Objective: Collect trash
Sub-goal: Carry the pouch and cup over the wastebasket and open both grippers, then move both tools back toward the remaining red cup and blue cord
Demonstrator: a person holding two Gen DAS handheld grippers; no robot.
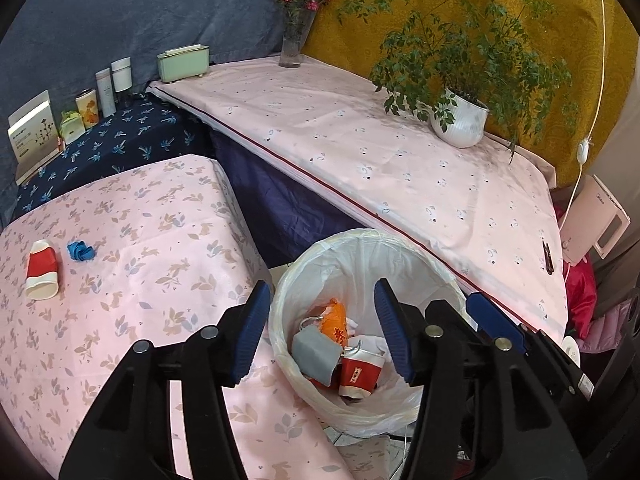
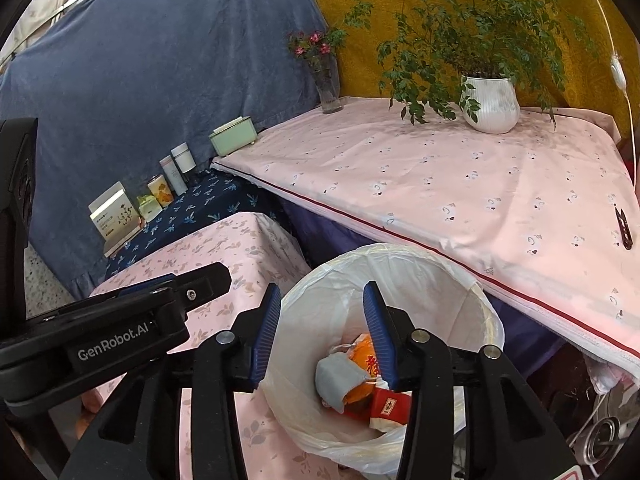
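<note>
Both my grippers, left (image 1: pixel 320 330) and right (image 2: pixel 320 332), hang over the bin (image 1: pixel 340 252), fingers parted, holding nothing.

Both wrist cameras hang close above the lined trash bin (image 1: pixel 352 320) (image 2: pixel 384 344) at lower centre, angled downward past their own fingers toward the draped corner, sharing the bin, the pink table (image 1: pixel 400 160) (image 2: pixel 460 184) and the potted plant (image 1: pixel 460 120) (image 2: pixel 492 104) at upper right.
</note>
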